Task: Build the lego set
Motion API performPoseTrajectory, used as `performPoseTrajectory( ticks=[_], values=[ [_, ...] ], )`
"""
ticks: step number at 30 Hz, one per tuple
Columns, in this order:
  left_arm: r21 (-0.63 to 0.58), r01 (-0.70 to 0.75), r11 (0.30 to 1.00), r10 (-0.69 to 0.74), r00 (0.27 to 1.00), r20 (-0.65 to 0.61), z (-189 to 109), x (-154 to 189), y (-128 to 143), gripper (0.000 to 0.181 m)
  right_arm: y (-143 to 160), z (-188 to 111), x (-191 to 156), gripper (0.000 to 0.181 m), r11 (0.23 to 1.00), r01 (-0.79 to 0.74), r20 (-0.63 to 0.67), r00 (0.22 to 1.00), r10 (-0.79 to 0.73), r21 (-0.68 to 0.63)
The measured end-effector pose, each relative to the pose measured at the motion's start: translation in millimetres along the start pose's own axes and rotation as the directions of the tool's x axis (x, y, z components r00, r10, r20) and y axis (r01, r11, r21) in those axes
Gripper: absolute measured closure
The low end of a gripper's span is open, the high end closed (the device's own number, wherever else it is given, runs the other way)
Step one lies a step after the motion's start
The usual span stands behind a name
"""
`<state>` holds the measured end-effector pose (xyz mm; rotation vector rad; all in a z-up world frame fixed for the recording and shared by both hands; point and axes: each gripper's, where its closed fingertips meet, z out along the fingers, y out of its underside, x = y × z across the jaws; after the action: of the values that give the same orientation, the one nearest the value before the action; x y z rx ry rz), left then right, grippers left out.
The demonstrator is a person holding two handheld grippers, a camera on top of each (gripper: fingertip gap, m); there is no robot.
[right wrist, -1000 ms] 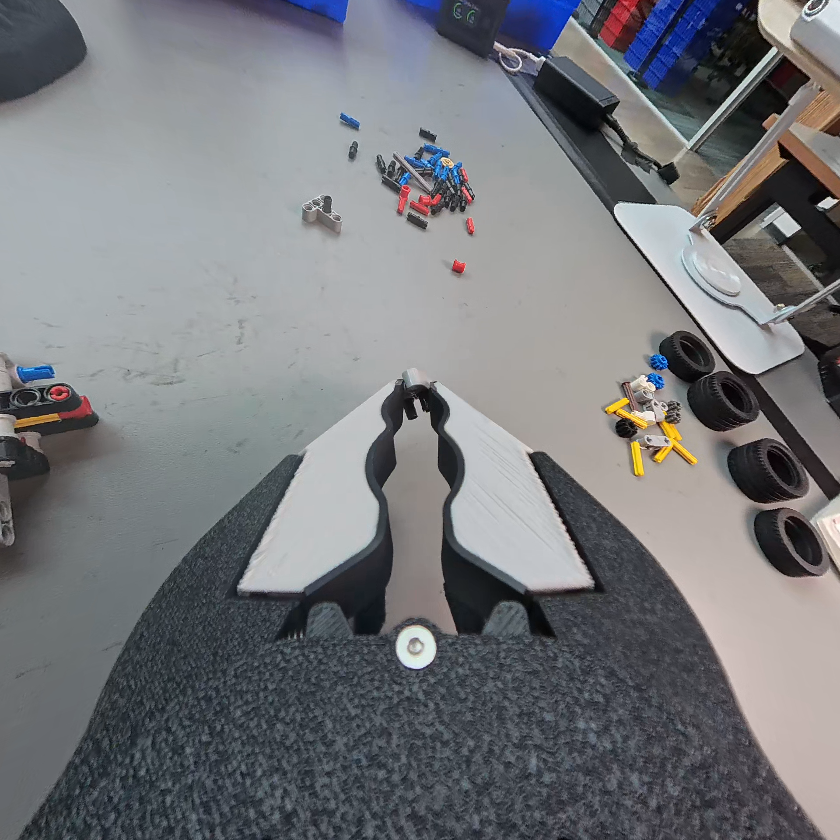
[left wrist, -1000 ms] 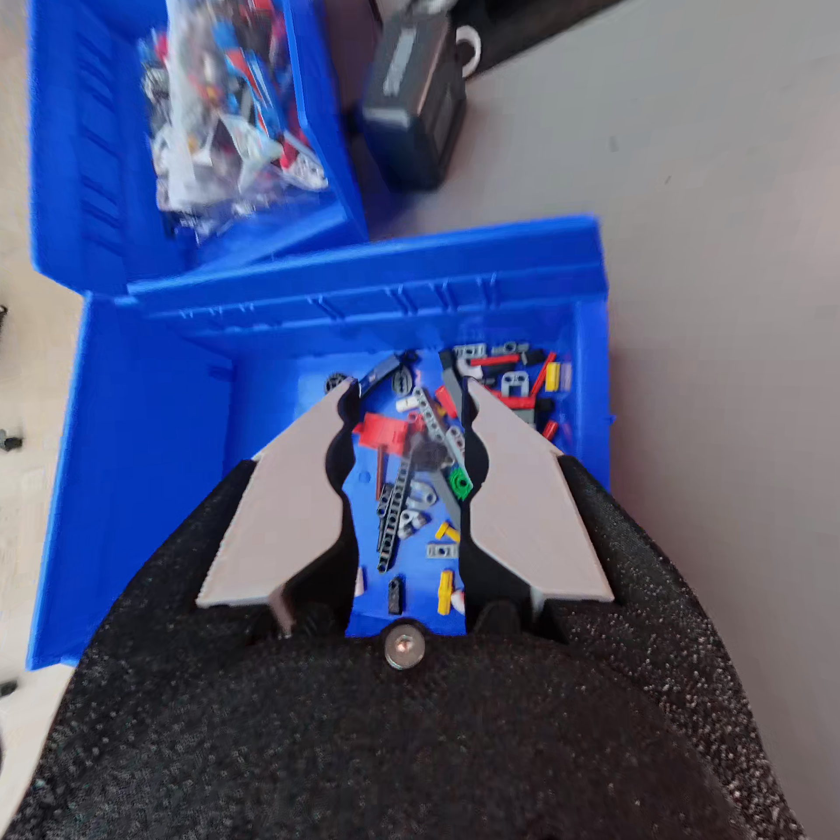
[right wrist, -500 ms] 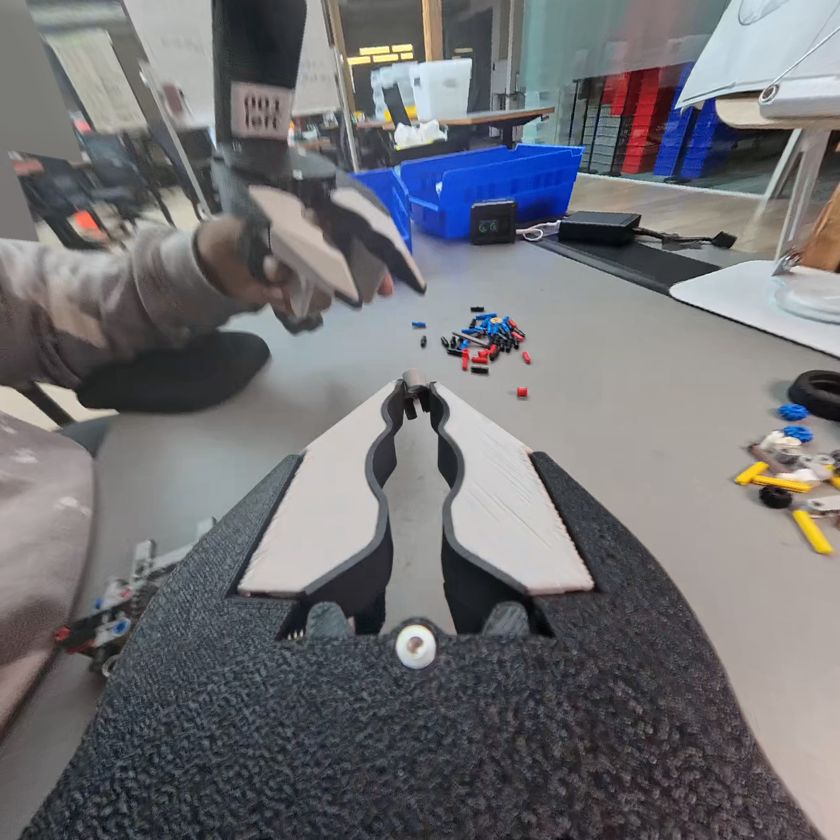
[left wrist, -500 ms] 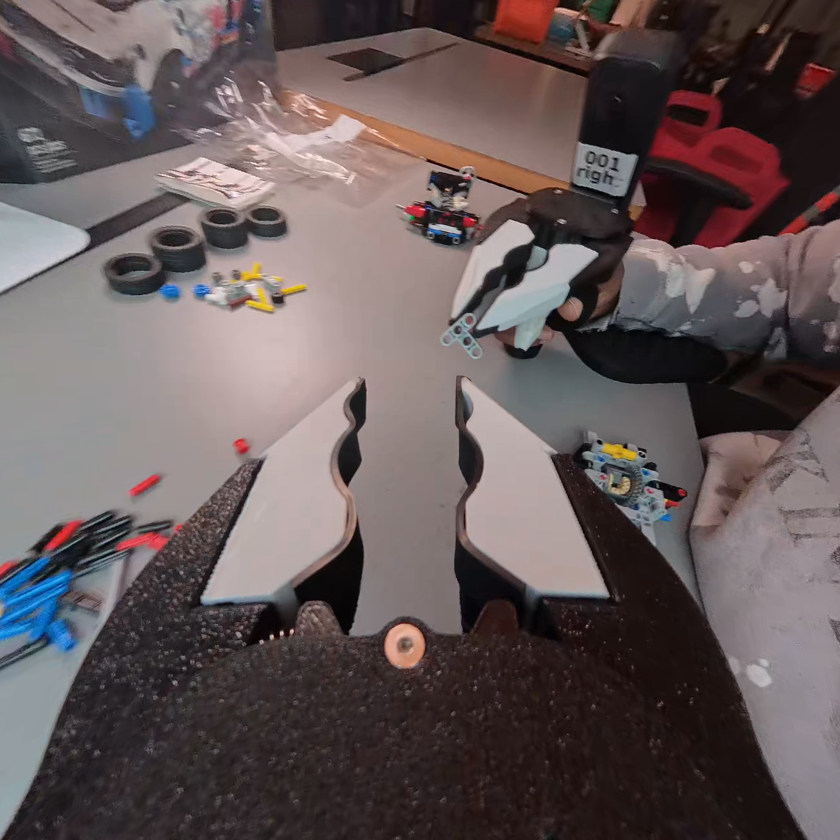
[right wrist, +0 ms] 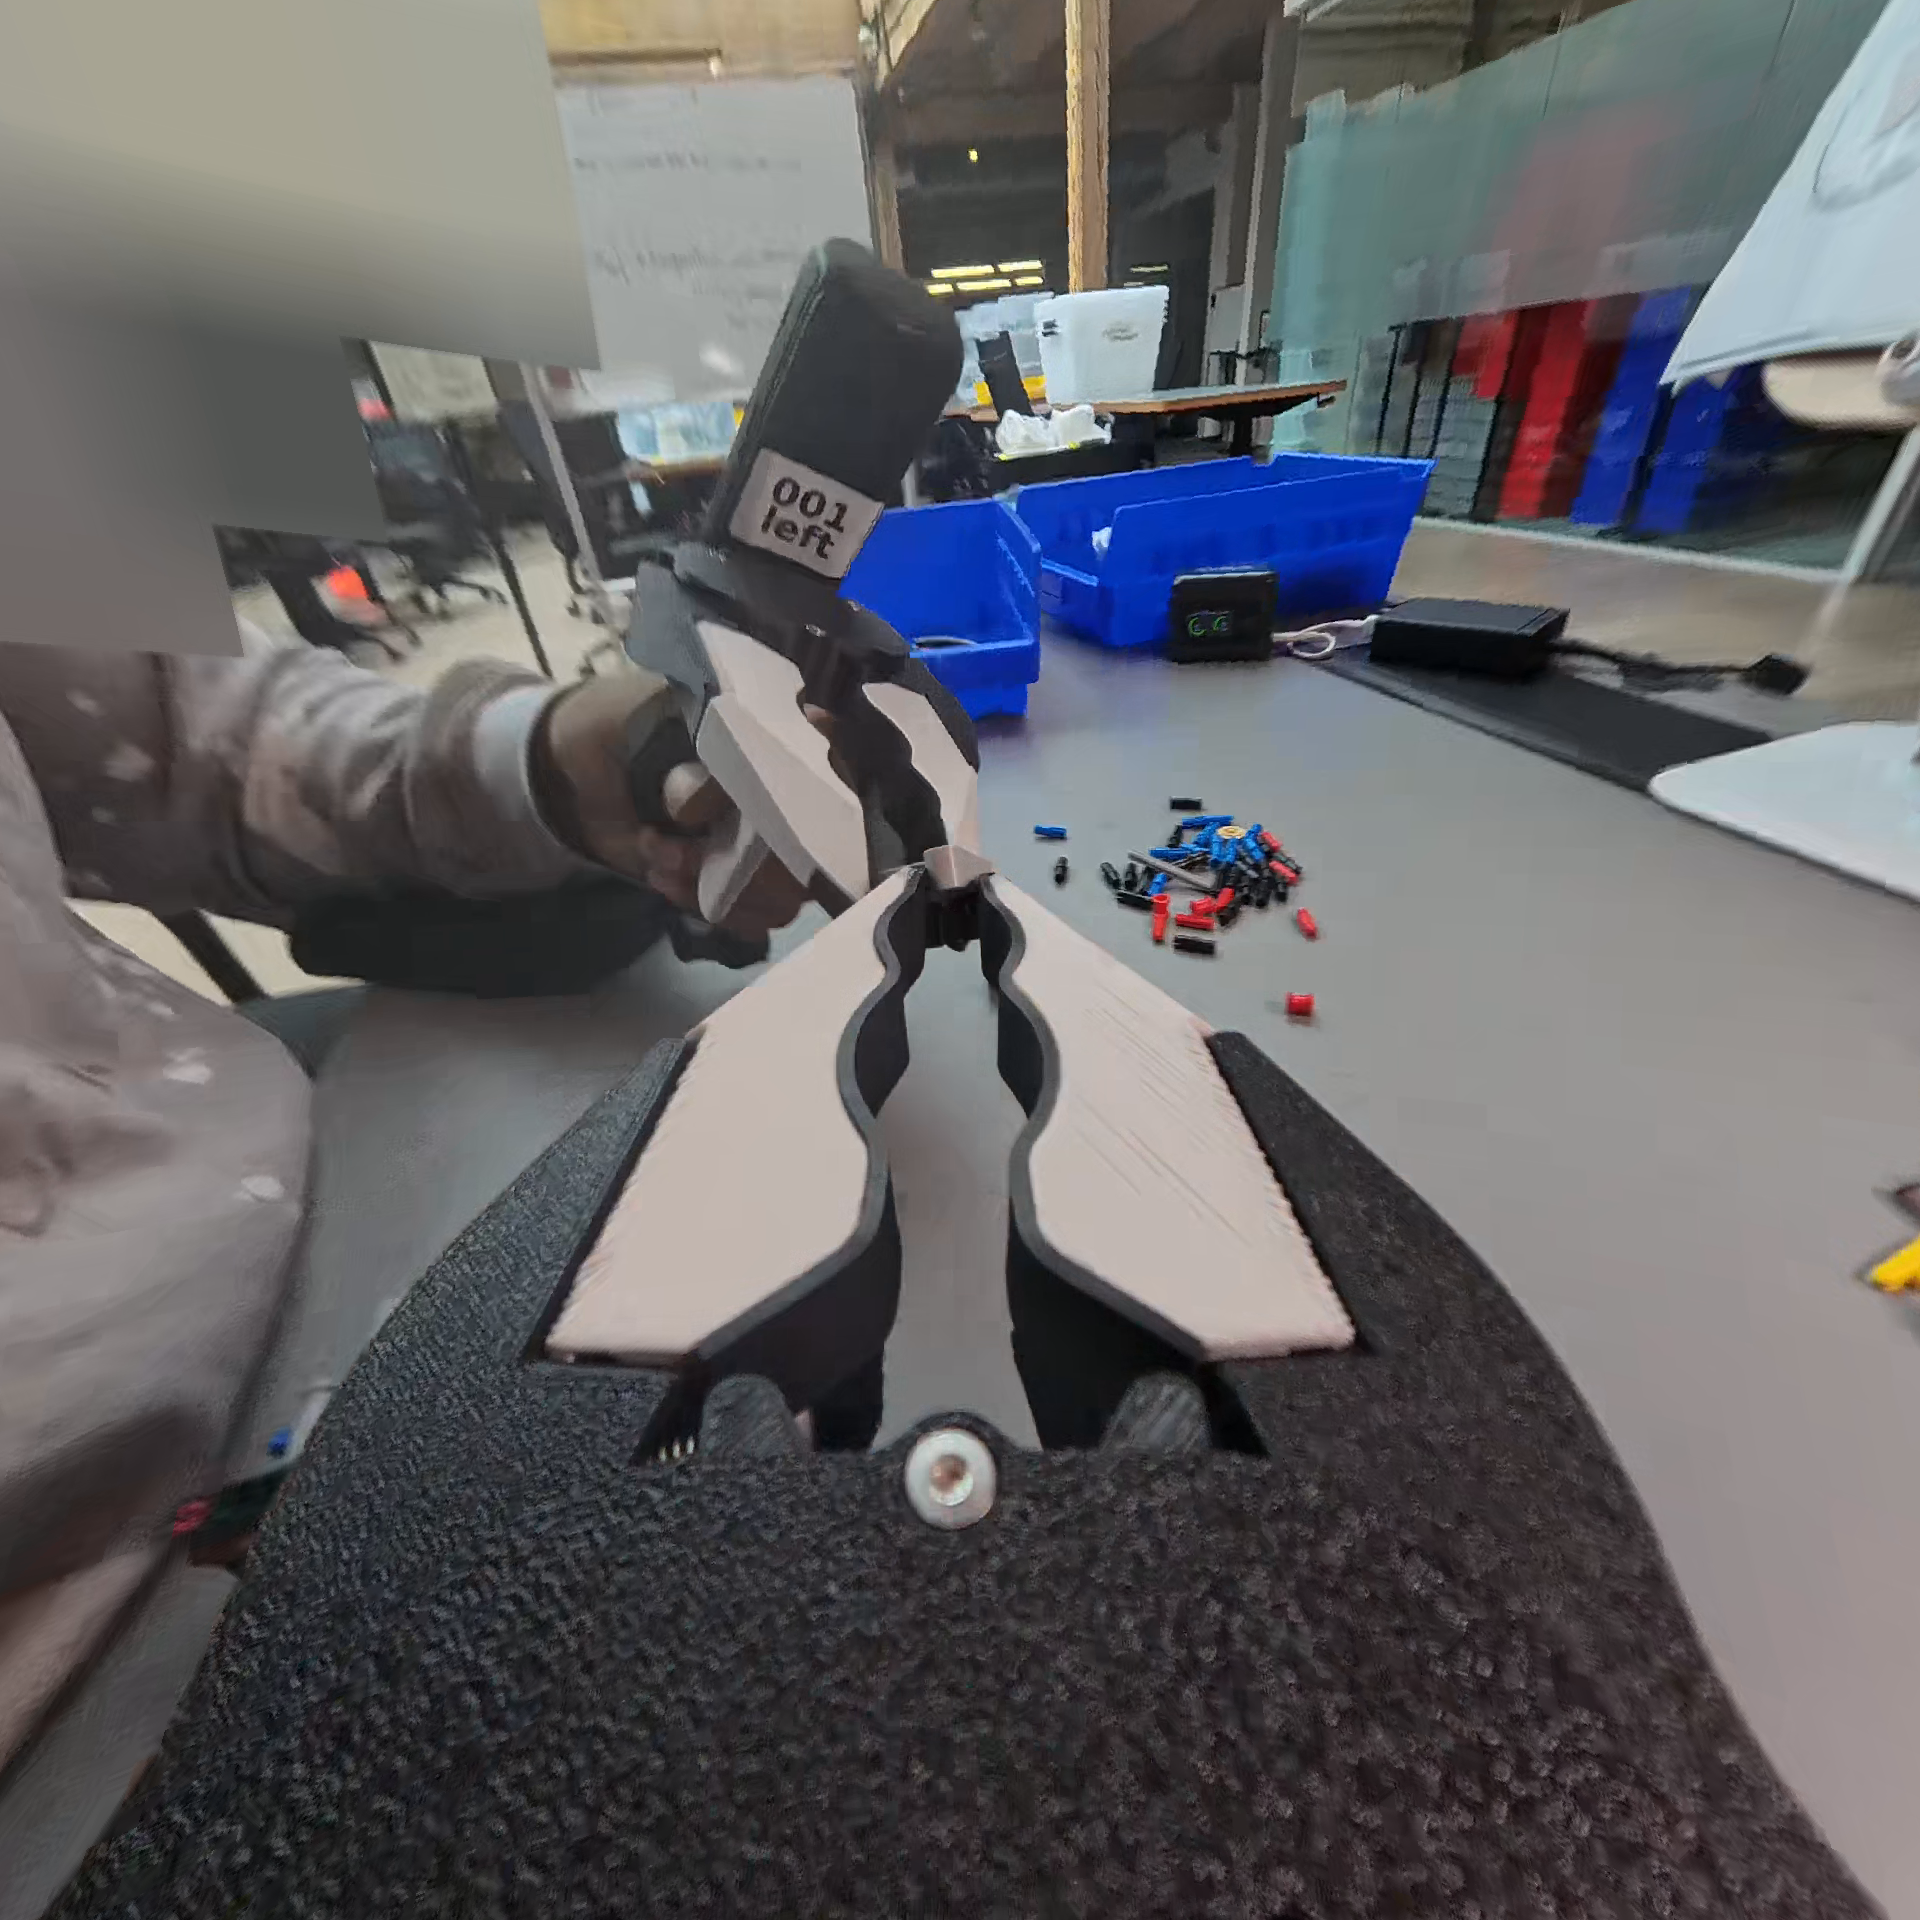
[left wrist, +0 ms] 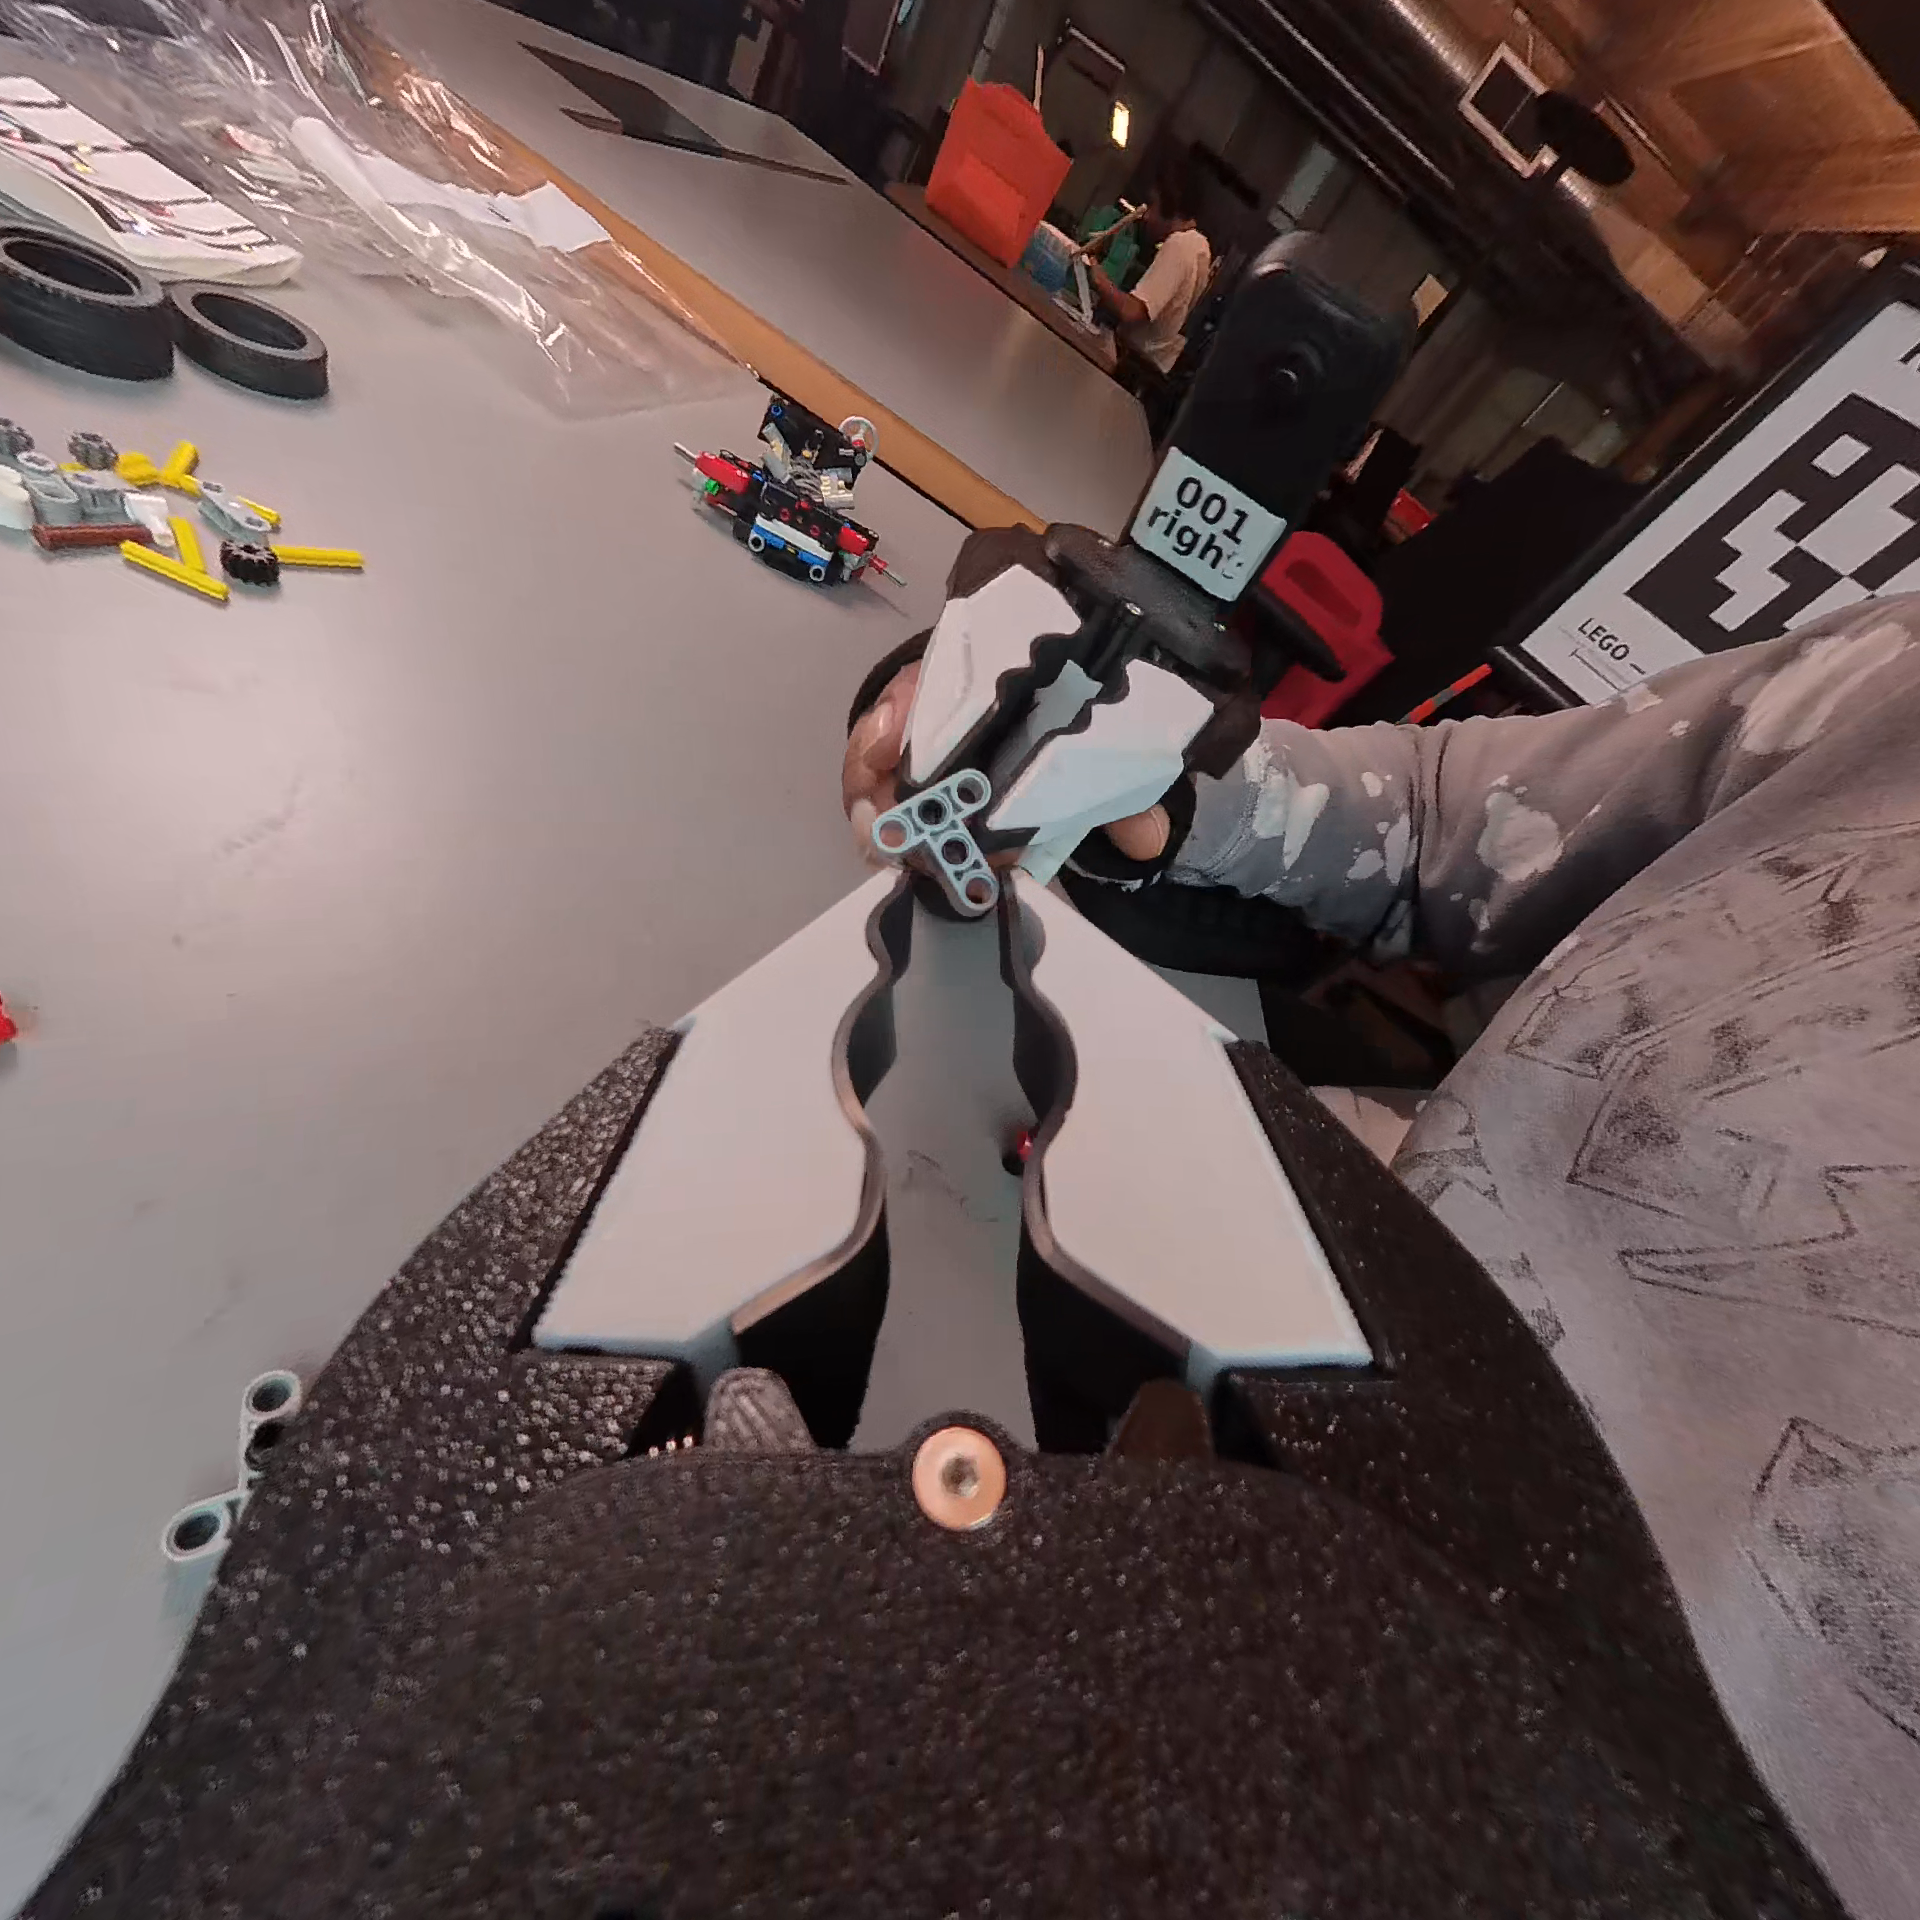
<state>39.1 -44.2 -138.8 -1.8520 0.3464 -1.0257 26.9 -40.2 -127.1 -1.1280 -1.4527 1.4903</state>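
Note:
A light grey T-shaped beam [left wrist: 935, 831] is held in the air above the grey table [left wrist: 416, 831]. In the left wrist view my right gripper [left wrist: 971, 821] faces me, shut on the beam's crossbar end. My left gripper [left wrist: 951, 894] has its tips closed in on the beam's lower stem. In the right wrist view my right gripper [right wrist: 951, 894] is shut on the beam [right wrist: 951, 864], seen edge-on, and my left gripper [right wrist: 914, 862] meets it from the upper left. The contact behind the beam is partly hidden.
A small partly built model [left wrist: 795, 509] stands on the table beyond the grippers. Black tyres [left wrist: 244, 343] and yellow axles with small parts [left wrist: 177, 530] lie at the left. A pile of blue, black and red pins [right wrist: 1205, 873] and blue bins [right wrist: 1226, 540] lie farther off. My left and right fingertips are right by each other. My right gripper's tips are some 30 centimetres from the small partly built model [left wrist: 795, 509].
My left gripper swung away from the blue bin, came up to the right gripper and narrowed its jaws on the beam. My right gripper lifted and tilted up, still holding the beam.

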Motion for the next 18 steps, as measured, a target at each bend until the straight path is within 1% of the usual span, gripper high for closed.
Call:
performPoseTrajectory(
  ticks=[1,3,4,5,6,7,9,11,13,15,16,18],
  values=[
    [-0.01,0.0,1.0,0.0,1.0,-0.004,-1,0,3,0.17,3,1,0,0.174,0.994,0.104,-0.029,0.994,-0.105,-0.034],
    [-0.046,-0.047,0.998,0.047,0.999,0.002,-2,0,10,0.172,6,2,-4,0.173,0.963,0.256,-0.053,0.964,-0.26,-0.081],
    [-0.049,-0.071,0.996,0.071,0.997,-0.002,-2,1,10,0.173,4,3,-6,0.173,0.949,0.304,-0.062,0.949,-0.31,-0.086],
    [-0.038,-0.086,0.996,0.085,0.996,-0.02,-3,3,8,0.173,1,2,-8,0.173,0.944,0.323,-0.068,0.942,-0.328,-0.073],
    [-0.013,-0.092,0.996,0.092,0.994,-0.053,-5,8,5,0.174,-5,1,-11,0.172,0.952,0.304,-0.063,0.95,-0.306,-0.039],
    [0.026,-0.102,0.994,0.104,0.99,-0.094,-7,14,0,0.174,-12,0,-15,0.17,0.967,0.255,-0.04,0.966,-0.254,0.004],
    [0.105,-0.115,0.988,0.131,0.978,-0.165,-12,27,-10,0.175,-20,-4,-18,0.158,0.991,0.126,0.023,0.992,-0.127,0.051],
    [0.139,-0.105,0.985,0.134,0.967,-0.216,-13,36,-14,0.175,-25,-8,-22,0.158,0.996,0.041,0.08,0.996,-0.048,0.083],
    [0.16,-0.068,0.985,0.114,0.946,-0.304,-15,48,-15,0.175,-29,-11,-28,0.158,0.994,0.01,0.127,0.992,-0.024,0.109],
    [0.142,-0.026,0.989,0.083,0.907,-0.413,-16,63,-12,0.175,-33,-16,-41,0.158,0.992,-0.039,0.226,0.974,0.011,0.123],
    [0.111,0.006,0.994,0.048,0.873,-0.485,-18,72,-9,0.175,-34,-18,-49,0.159,0.991,-0.064,0.29,0.957,0.028,0.116],
    [0.001,0.065,0.998,-0.051,0.805,-0.591,-17,85,2,0.175,-30,-25,-63,0.159,0.995,-0.06,0.391,0.92,0.027,0.075]
  ],
)
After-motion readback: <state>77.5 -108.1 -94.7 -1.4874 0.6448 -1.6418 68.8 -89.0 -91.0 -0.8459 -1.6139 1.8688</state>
